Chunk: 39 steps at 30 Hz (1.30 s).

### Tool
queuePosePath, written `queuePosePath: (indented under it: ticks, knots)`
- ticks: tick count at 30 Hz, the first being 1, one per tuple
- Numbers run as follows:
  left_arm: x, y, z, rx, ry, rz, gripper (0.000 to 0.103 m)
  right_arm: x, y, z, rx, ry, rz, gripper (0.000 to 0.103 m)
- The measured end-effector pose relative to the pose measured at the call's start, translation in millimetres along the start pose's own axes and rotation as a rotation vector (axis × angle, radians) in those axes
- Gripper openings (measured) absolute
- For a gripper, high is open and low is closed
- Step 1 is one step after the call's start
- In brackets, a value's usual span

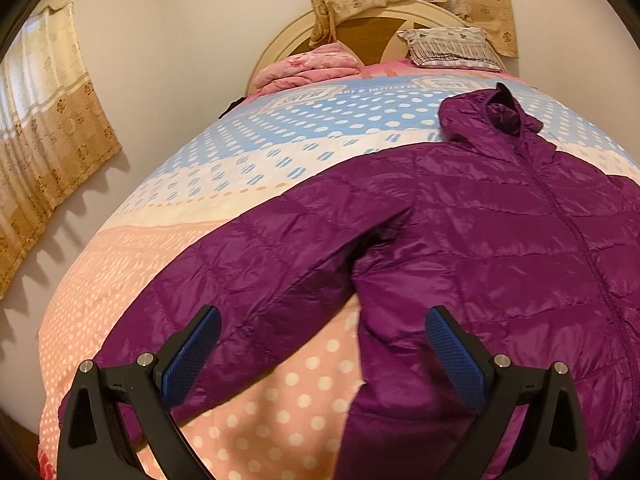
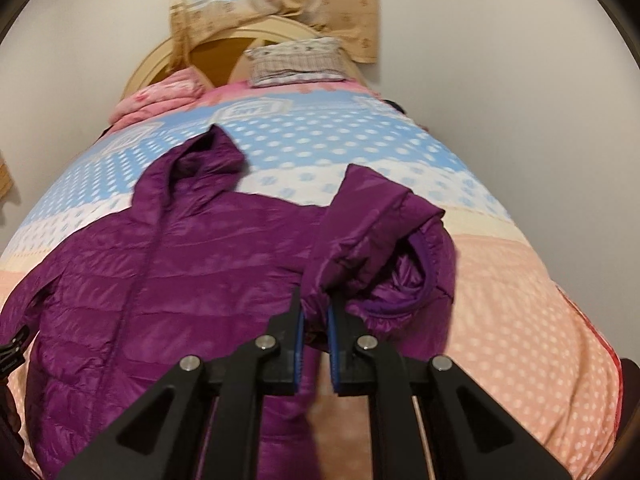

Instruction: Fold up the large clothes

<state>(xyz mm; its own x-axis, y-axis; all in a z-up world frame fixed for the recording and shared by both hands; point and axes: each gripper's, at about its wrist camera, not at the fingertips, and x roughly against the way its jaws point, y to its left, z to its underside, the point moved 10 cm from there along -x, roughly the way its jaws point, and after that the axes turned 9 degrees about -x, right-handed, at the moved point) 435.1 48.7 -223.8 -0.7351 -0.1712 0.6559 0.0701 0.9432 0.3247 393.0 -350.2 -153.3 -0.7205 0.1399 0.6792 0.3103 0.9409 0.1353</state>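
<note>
A purple quilted hooded jacket [image 1: 500, 232] lies front up on the bed, zipper closed, hood [image 1: 492, 112] toward the headboard. In the left wrist view its one sleeve [image 1: 248, 280] stretches out flat toward the near left. My left gripper [image 1: 322, 344] hovers open above that sleeve's lower part, nothing between its blue pads. In the right wrist view the jacket [image 2: 192, 280] fills the left, and my right gripper [image 2: 316, 312] is shut on the other sleeve [image 2: 380, 240], lifted and bunched, cuff opening showing to the right of the fingers.
The bed cover [image 1: 240, 148] is dotted, blue at the far end and peach nearer. A folded pink blanket [image 1: 308, 66] and a patterned pillow [image 1: 452, 48] lie by the round headboard. Beige curtains [image 1: 48, 120] hang on the walls. The bed's right edge [image 2: 600, 340] is close.
</note>
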Motion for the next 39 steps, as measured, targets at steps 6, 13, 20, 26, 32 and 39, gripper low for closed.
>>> queuePosePath:
  ticks: [6,13,20,26,32,39]
  knots:
    - [-13,15,2,0.023,0.018,-0.022,0.102,-10,42,12,0.007,0.019,-0.058,0.012]
    - [-16,18,4,0.036,0.027,-0.004,0.102,-17,117,33,0.082,0.036,-0.155,0.012]
    - [-14,24,3,0.038,0.032,-0.016,0.102,-36,166,66,0.125,0.086,-0.214,0.012]
    - [-7,21,-3,0.033,0.036,-0.012,0.102,-40,188,93,0.198,0.111,-0.248,0.064]
    - [13,0,-27,0.030,0.002,0.018,0.102,-4,162,92,0.231,0.041,-0.237,0.070]
    - [40,-72,-67,0.015,-0.047,0.154,0.102,7,65,73,0.108,-0.030,-0.055,0.076]
